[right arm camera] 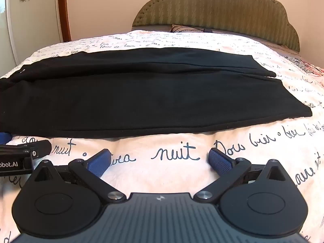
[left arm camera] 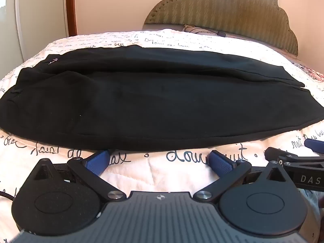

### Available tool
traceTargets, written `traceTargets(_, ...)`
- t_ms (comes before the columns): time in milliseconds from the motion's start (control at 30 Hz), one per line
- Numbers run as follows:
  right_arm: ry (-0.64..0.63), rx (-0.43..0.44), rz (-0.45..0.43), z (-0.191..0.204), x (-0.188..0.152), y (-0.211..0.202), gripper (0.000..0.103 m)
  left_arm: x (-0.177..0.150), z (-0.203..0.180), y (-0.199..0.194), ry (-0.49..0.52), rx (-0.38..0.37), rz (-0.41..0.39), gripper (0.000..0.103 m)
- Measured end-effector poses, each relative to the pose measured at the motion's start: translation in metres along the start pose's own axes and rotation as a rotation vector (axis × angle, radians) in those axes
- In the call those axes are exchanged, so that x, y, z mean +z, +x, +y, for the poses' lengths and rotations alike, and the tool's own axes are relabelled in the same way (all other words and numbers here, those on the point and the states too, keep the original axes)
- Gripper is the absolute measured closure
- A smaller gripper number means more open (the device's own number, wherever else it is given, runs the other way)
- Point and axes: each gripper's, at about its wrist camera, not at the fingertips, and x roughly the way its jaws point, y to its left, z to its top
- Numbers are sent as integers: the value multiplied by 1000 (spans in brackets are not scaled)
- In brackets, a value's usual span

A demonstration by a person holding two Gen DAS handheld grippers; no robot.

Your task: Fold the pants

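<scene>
Black pants point(left arm camera: 154, 101) lie flat across the bed, waist at the left, leg ends at the right, one leg lying over the other lengthwise. They also show in the right wrist view point(right arm camera: 141, 97). My left gripper point(left arm camera: 160, 158) is open and empty, just short of the pants' near edge. My right gripper point(right arm camera: 160, 158) is open and empty, a little back from the near edge, toward the leg end. The right gripper's fingers show at the right edge of the left wrist view point(left arm camera: 293, 156).
The bed has a white quilt point(right arm camera: 182, 174) printed with black script. A green padded headboard point(left arm camera: 222, 14) stands behind, with a small pillow and cable point(left arm camera: 202, 30) at its foot. A wall and wooden door frame point(left arm camera: 70, 6) are at the back left.
</scene>
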Motion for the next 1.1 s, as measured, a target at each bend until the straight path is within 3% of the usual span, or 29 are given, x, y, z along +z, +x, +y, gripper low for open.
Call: traceTargets(1100,-16,-1,-21,2,-2,-1,0,-1,-3,0,35,27,-11,0)
